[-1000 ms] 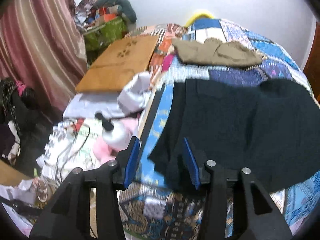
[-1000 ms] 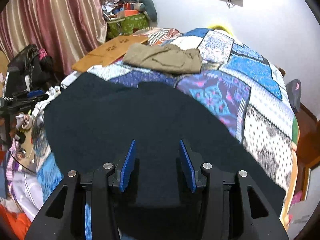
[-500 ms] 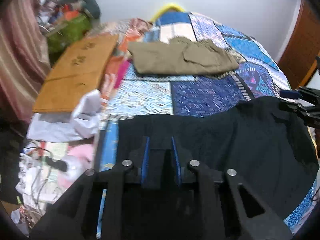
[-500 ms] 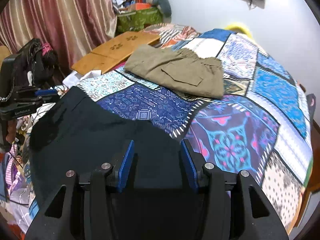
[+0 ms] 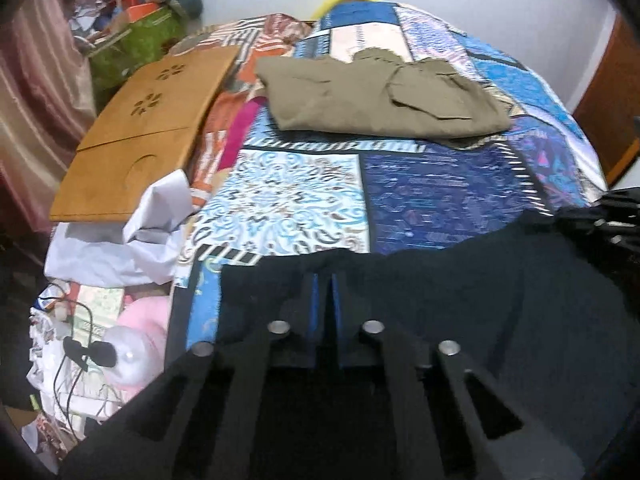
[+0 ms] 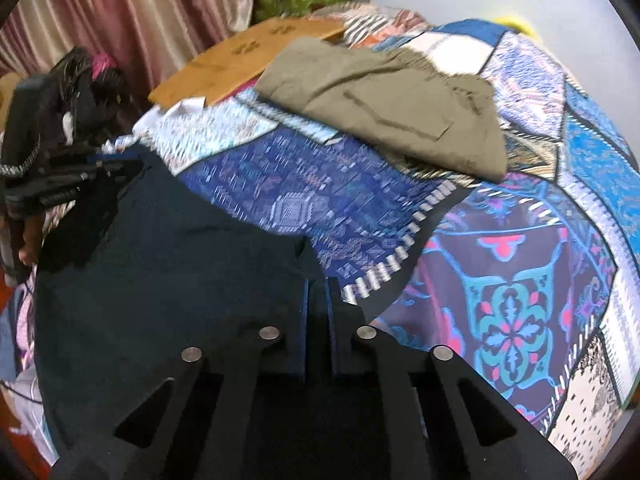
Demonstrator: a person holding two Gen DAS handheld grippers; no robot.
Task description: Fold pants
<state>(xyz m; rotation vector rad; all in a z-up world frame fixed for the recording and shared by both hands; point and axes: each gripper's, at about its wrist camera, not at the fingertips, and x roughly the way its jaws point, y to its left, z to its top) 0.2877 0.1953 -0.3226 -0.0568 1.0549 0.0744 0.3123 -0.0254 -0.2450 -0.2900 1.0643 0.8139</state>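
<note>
Black pants (image 5: pixel 460 304) lie on the quilt (image 5: pixel 440 196), their edge clenched by both left tongs (image 5: pixel 324 292) and right tongs (image 6: pixel 318 300).

No readable text, label, brand or number shows in either view.

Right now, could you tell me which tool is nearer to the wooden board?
Left. The left tool grips the dark pants at the end toward the wooden board; the right tool grips their opposite end, farther across the quilt.
</note>
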